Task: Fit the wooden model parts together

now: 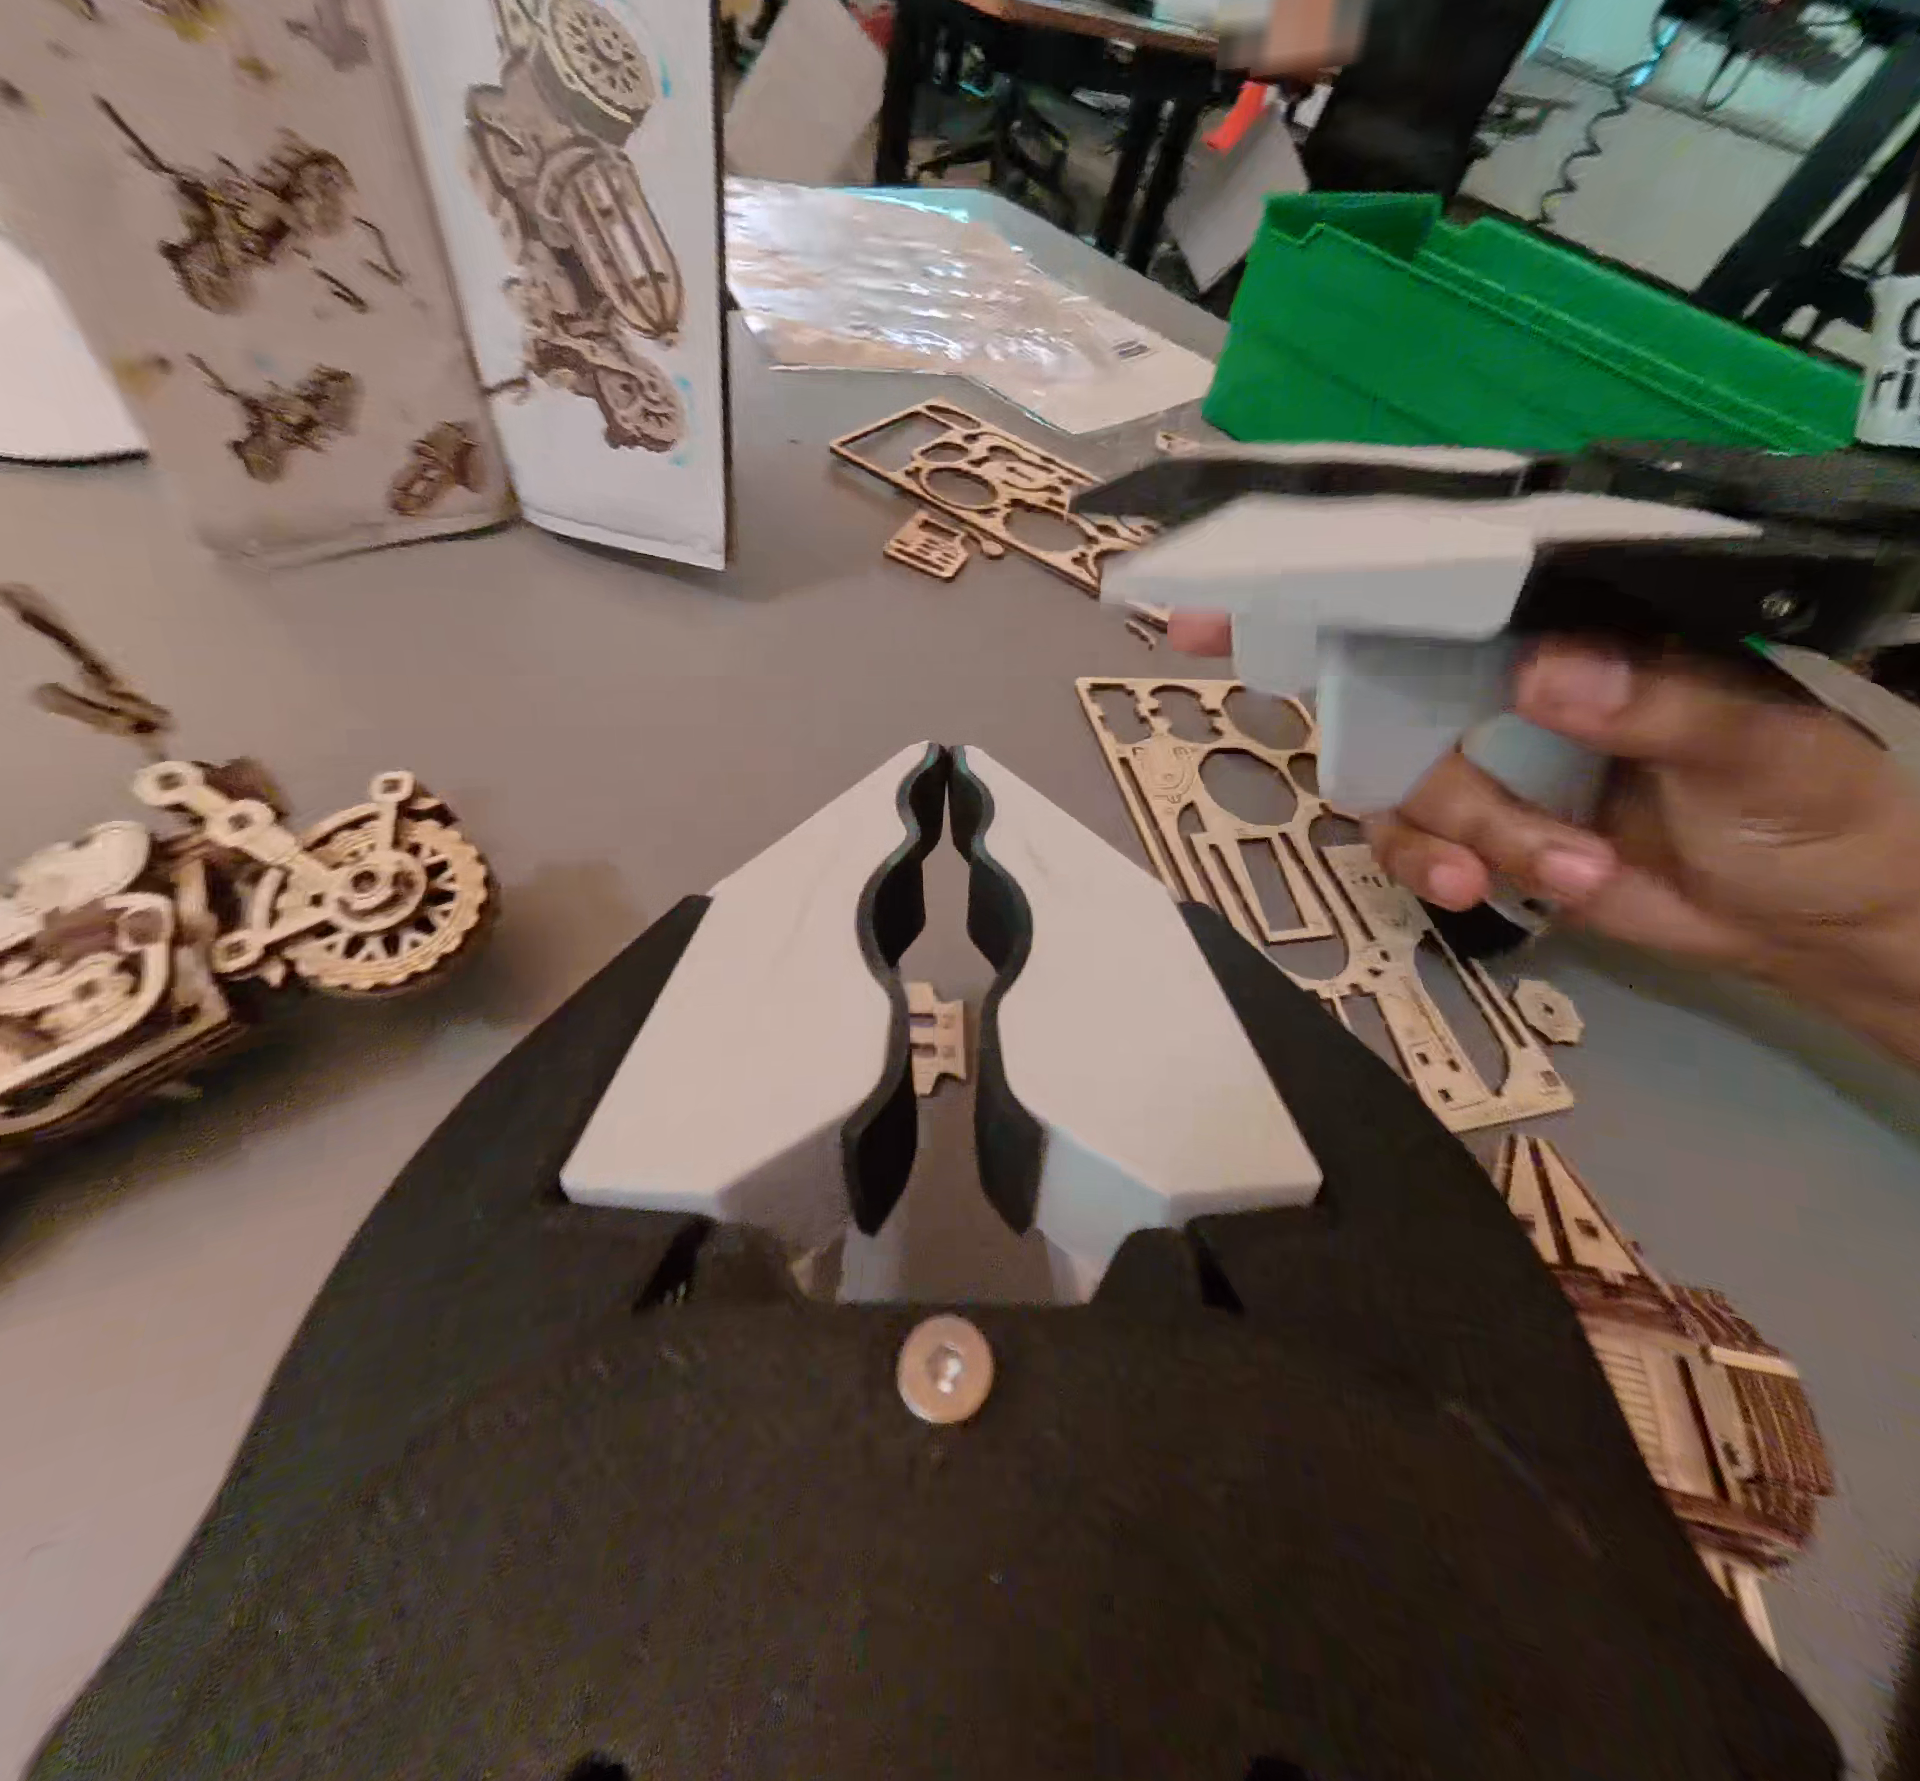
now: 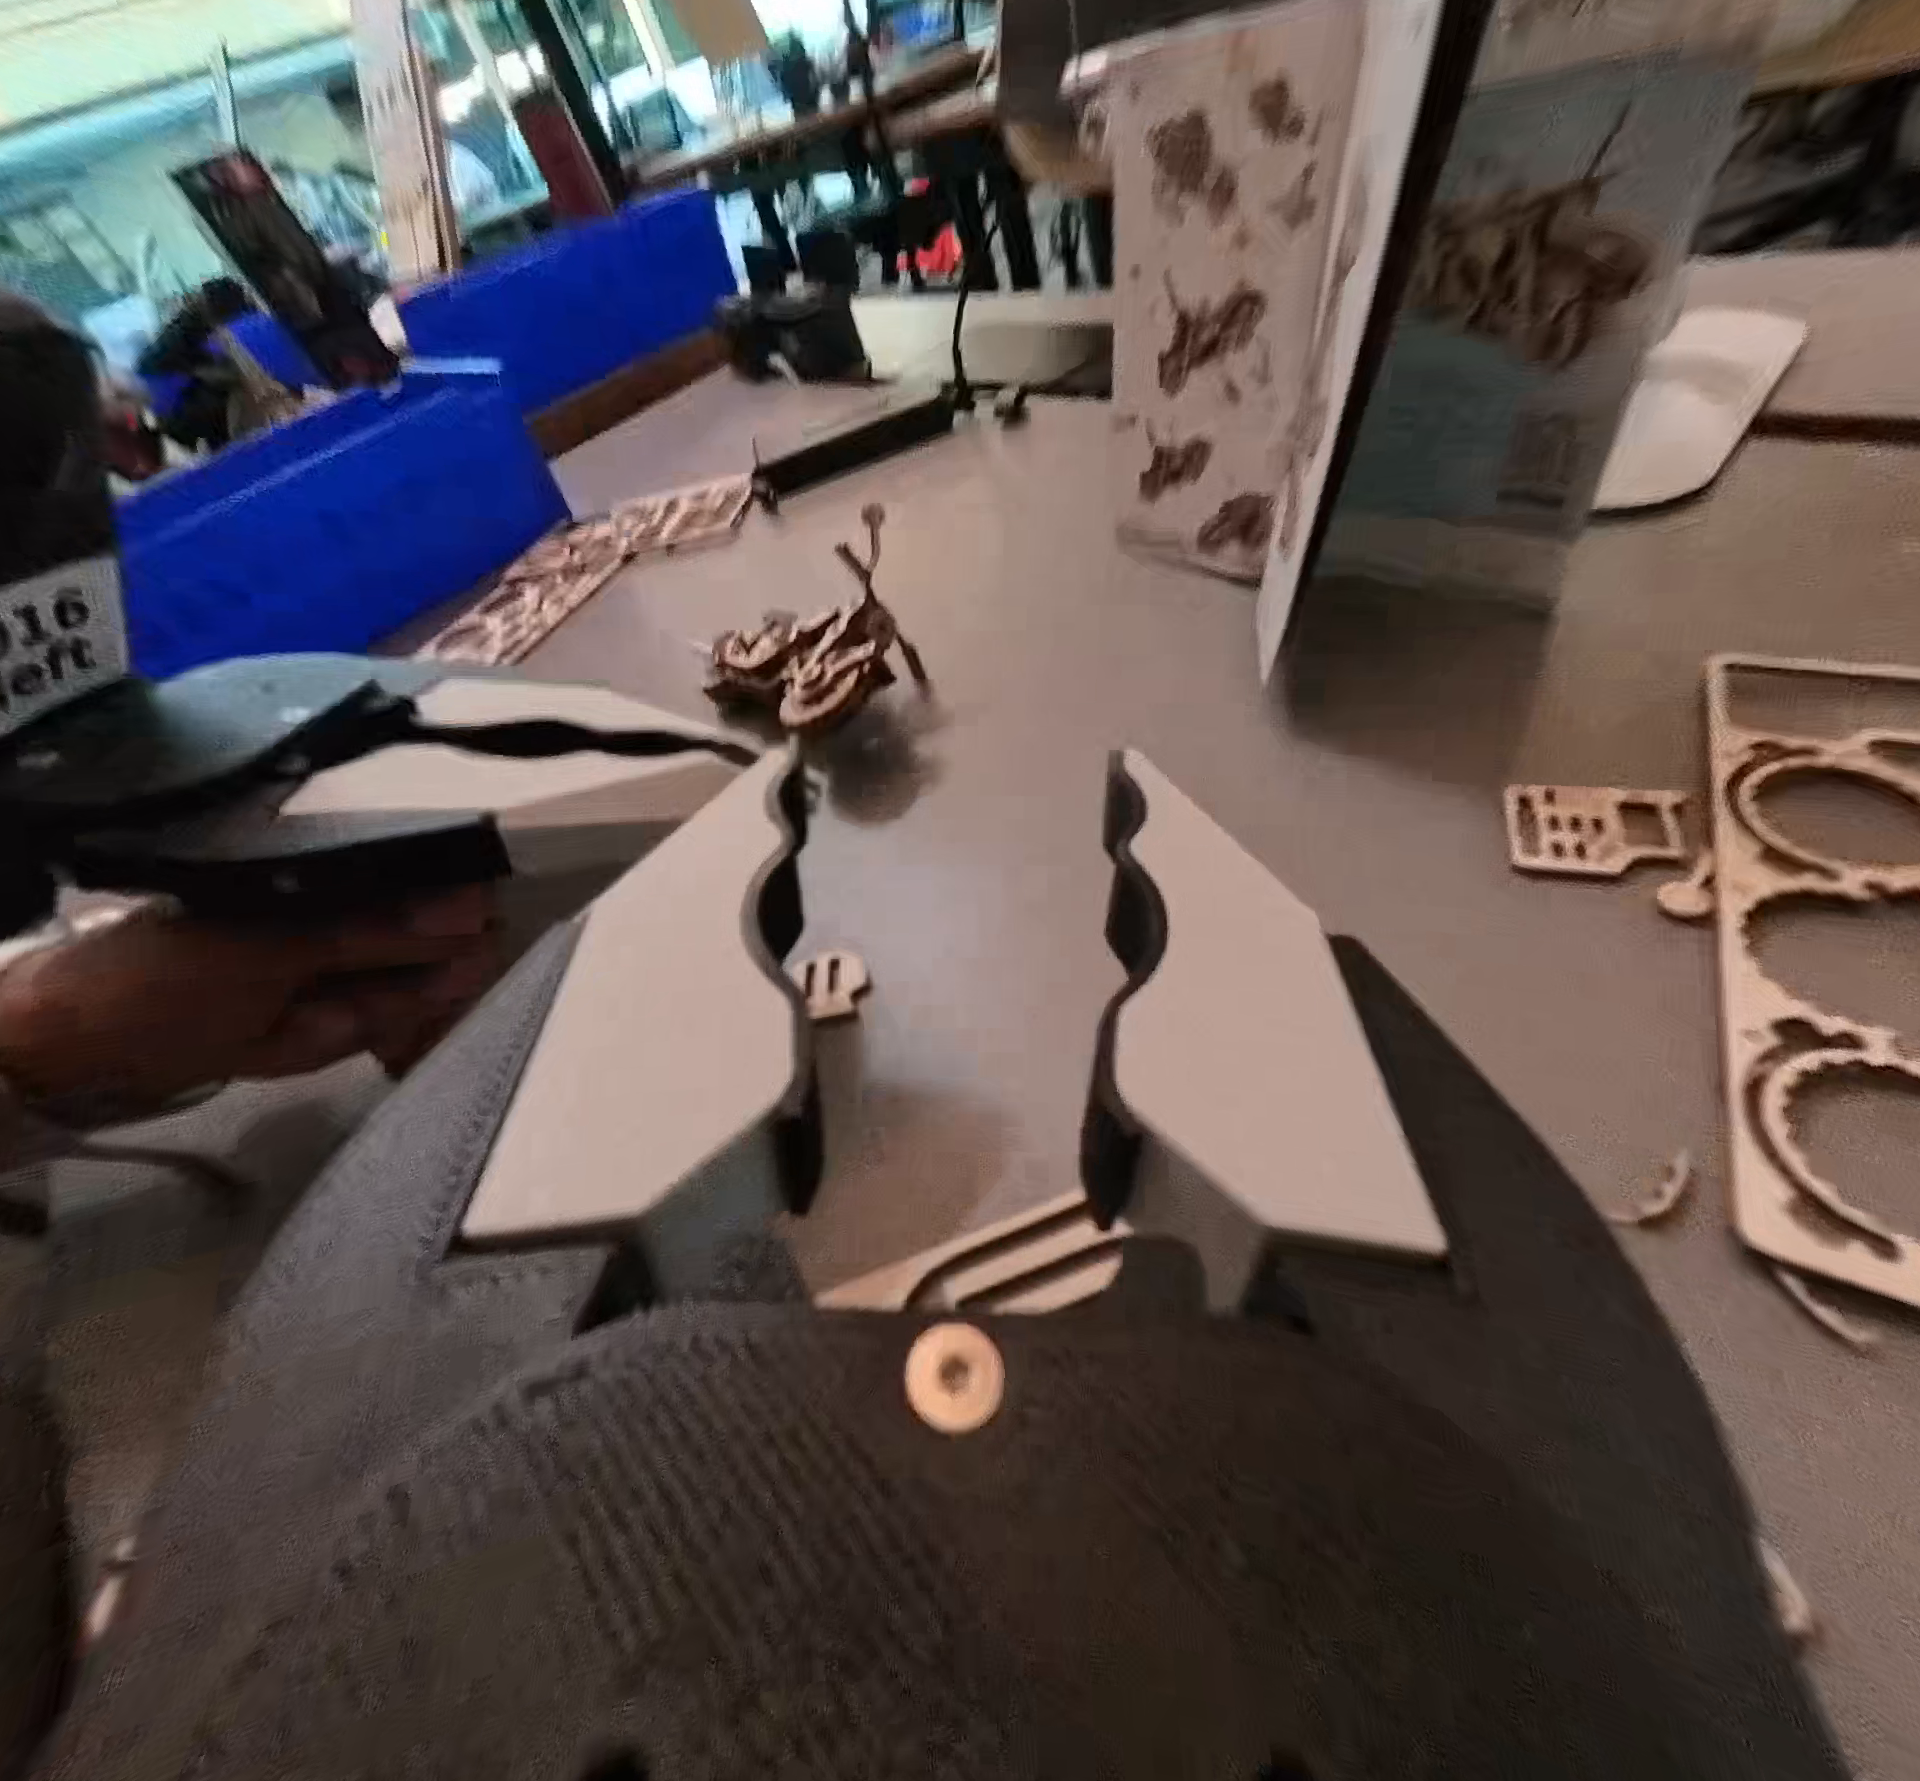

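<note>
We hold two grippers over a grey table (image 1: 644, 671). Our left gripper (image 1: 948, 763) is clenched, its tips meeting with nothing between them. Our right gripper (image 2: 956, 775) is spread wide and carries nothing. The small wooden part (image 1: 935, 1030) lies flat on the table beneath the left fingers; in the right wrist view it (image 2: 828, 983) peeks out beside the left finger of that gripper. It looks thin, light, stiff and notched, likely brittle at its tabs, so we judge it best pinched gently by its edges. To the left sits a half-built wooden motorcycle (image 1: 239, 931), all pale laser-cut gears and spokes. Flat, punched-out plywood sheets (image 1: 1340, 910) lie to the right, with a printed box (image 1: 582, 204) standing behind.
</note>
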A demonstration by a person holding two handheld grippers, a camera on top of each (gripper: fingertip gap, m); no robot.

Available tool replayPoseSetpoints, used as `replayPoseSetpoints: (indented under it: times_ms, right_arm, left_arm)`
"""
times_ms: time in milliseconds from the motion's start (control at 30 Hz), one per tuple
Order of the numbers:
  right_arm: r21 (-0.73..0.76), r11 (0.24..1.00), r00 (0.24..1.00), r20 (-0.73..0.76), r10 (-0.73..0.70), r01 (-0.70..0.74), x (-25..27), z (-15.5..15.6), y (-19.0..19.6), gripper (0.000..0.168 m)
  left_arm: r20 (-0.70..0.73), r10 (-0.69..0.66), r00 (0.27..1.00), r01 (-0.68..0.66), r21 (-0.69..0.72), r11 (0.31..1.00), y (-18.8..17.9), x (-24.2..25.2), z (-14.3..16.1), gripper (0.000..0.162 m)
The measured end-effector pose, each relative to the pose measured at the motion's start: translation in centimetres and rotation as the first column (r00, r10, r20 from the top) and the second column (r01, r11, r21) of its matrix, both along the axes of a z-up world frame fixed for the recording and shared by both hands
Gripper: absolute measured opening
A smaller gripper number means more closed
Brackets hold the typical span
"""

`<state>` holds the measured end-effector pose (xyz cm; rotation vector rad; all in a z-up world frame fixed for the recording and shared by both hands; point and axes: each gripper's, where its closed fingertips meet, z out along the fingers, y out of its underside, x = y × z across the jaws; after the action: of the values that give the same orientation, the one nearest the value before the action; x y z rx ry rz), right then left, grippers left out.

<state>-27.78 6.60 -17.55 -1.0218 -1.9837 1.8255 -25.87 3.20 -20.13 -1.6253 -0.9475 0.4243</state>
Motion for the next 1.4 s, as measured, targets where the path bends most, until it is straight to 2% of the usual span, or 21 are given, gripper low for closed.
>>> replayPoseSetpoints:
  times_ms: [67,167,300,533,1133,1267,1400]
  right_arm:
    - [0.080,0.995,0.996,0.069,0.048,-0.053,0.9,-1.8,-1.0,0.059]
    - [0.126,0.992,1.000,0.015,0.018,-0.020,1.2,-1.7,-1.6,0.041]
    - [0.173,0.983,0.998,0.011,0.062,-0.063,2.1,-2.2,-2.9,0.031]
    - [0.148,0.987,0.998,0.005,0.064,-0.064,1.6,-1.9,-3.5,0.031]
    - [0.122,0.992,0.999,-0.010,0.034,-0.033,0.9,-1.7,-2.8,0.030]
    - [0.113,0.992,0.999,-0.015,-0.047,0.048,0.2,0.2,0.2,0.035]
    - [0.138,0.951,0.960,-0.094,-0.265,0.276,-0.1,2.2,8.6,0.033]
  left_arm:
    - [0.011,-0.020,1.000,0.019,0.041,0.999,-0.1,0.7,0.3,0.000]
    - [0.051,-0.021,0.998,0.016,0.095,0.995,-0.5,0.8,0.6,0.000]
    - [0.027,-0.014,1.000,0.013,0.053,0.999,-1.0,0.8,0.4,0.000]
    - [-0.024,-0.001,1.000,0.001,0.009,1.000,-1.2,1.3,0.4,0.000]
    - [0.016,0.037,0.999,-0.038,0.075,0.996,-2.7,0.4,0.4,0.000]
    - [0.015,0.049,0.999,-0.050,0.111,0.992,-3.6,0.0,1.1,0.000]
    - [0.026,0.049,0.998,-0.052,0.141,0.989,-4.0,-0.1,1.1,0.000]
